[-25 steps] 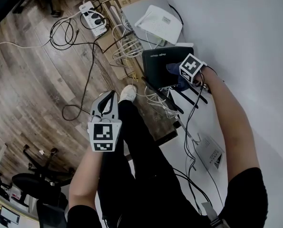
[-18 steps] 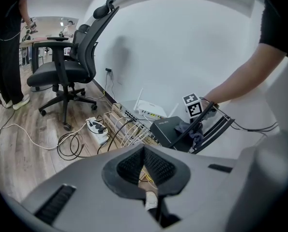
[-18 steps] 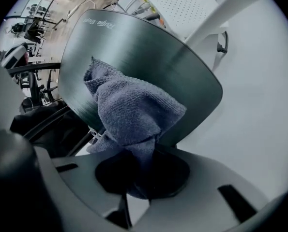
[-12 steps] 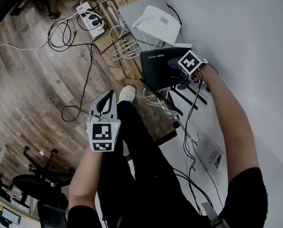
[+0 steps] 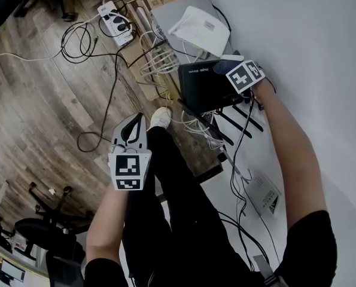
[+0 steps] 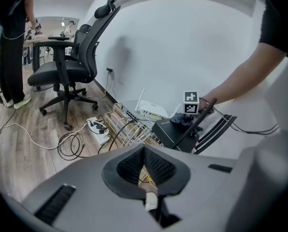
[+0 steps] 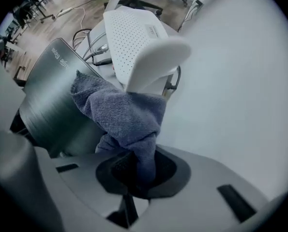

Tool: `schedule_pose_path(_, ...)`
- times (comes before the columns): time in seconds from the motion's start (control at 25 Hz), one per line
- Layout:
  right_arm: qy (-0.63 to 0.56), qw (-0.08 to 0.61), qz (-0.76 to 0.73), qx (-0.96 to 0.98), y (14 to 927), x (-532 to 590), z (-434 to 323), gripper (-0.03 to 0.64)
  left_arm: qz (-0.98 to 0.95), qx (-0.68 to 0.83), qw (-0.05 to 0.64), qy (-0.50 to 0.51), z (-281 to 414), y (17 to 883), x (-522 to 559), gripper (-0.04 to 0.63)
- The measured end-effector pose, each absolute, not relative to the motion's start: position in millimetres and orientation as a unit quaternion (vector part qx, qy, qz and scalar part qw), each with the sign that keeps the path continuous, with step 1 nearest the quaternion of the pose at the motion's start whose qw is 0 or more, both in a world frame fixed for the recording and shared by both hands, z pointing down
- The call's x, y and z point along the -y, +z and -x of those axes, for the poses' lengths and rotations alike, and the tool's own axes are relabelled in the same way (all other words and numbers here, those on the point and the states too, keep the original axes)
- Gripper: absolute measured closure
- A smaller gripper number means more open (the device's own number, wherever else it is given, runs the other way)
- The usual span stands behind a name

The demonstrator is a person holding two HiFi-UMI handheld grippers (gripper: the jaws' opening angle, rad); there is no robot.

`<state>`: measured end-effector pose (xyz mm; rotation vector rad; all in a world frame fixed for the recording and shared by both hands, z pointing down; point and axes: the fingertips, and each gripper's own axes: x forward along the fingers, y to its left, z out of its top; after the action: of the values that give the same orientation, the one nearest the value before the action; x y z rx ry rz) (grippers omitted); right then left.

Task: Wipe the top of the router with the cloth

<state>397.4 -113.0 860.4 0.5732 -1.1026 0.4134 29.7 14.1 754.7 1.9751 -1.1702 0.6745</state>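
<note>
A black router (image 5: 203,87) lies flat by the white wall, its antennas (image 5: 237,121) pointing toward me. My right gripper (image 5: 233,72) is over the router's far right corner, shut on a blue-grey cloth (image 5: 223,68). In the right gripper view the cloth (image 7: 122,111) bunches out of the gripper (image 7: 134,170) and rests on the router's dark top (image 7: 54,98). My left gripper (image 5: 133,131) hangs shut and holds nothing, well left of the router above my leg. From the left gripper view the router (image 6: 169,129) lies beyond that gripper (image 6: 144,166).
A white perforated router (image 5: 199,27) sits on a grey switch just past the black one. Tangled cables (image 5: 157,58) and a power strip (image 5: 118,23) lie on the wood floor. A small white box (image 5: 264,193) lies near the wall. An office chair (image 6: 71,66) stands further off.
My right gripper has slid the cloth across the router's top toward its far edge by the wall. The left gripper has barely moved.
</note>
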Motion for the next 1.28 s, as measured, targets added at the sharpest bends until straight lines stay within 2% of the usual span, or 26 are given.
schedule_pose_path(0.48, 0.182, 0.753, -0.247, 0.583, 854, 115, -345, 0.588, -0.768, 0.455, 0.368, 0.259, -29, 754, -21, 0.594)
schedule_pose_path(0.72, 0.239, 0.706, -0.255, 0.616, 852, 108, -312, 0.588, -0.767, 0.456, 0.371, 0.258, -26, 756, -28, 0.594)
schedule_pose_path(1.28, 0.261, 0.615, -0.222, 0.71, 840, 86, -215, 0.588, -0.773, 0.448, 0.367, 0.259, -20, 753, -39, 0.594)
